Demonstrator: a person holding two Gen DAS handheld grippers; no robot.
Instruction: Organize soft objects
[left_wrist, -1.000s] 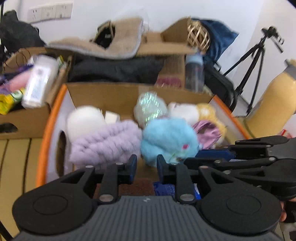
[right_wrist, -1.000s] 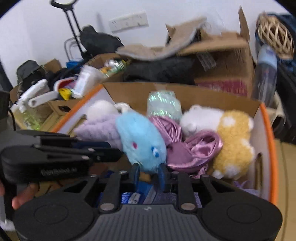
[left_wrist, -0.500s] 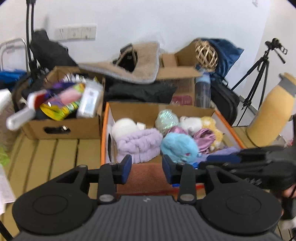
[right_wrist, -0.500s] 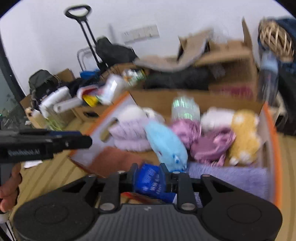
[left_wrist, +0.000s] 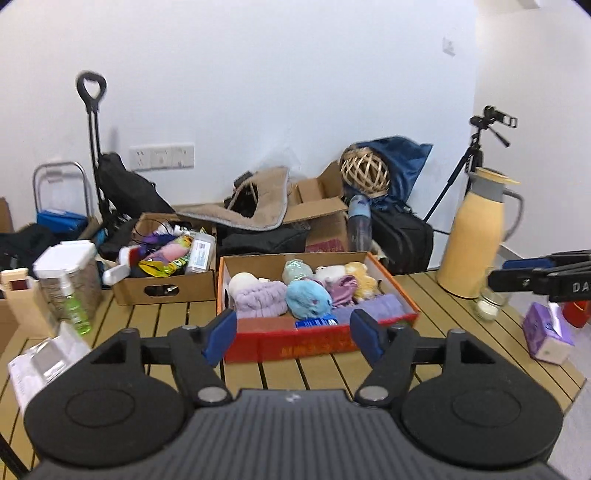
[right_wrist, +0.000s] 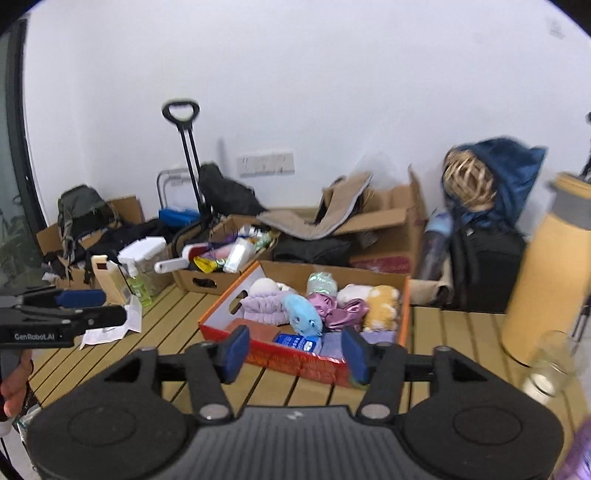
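Note:
An orange-red cardboard box (left_wrist: 317, 343) (right_wrist: 295, 360) stands on the slatted wooden table. It holds a blue plush (left_wrist: 308, 298) (right_wrist: 301, 317), a purple fluffy headband (left_wrist: 260, 299) (right_wrist: 260, 308), a white pompom (left_wrist: 242, 282), a pink satin scrunchie (left_wrist: 343, 288) (right_wrist: 332, 310), a yellow plush (left_wrist: 364, 280) (right_wrist: 382, 308), a purple cloth (left_wrist: 380, 308) and a blue packet (left_wrist: 317, 322) (right_wrist: 299, 341). My left gripper (left_wrist: 293, 338) is open and empty, held back from the box. My right gripper (right_wrist: 295, 350) is open and empty too, also back from the box.
A brown box of mixed items (left_wrist: 166, 273) sits left of the orange box. A tan thermos (left_wrist: 476, 240), a small glass (left_wrist: 489, 304) and a purple tissue pack (left_wrist: 546, 332) are at the right. A spray bottle (left_wrist: 74, 302) and papers (left_wrist: 44, 363) lie at the left.
Both grippers have pulled back and up from the box and opened wide. The blue plush, close between the right fingers a second ago, now lies in the box.

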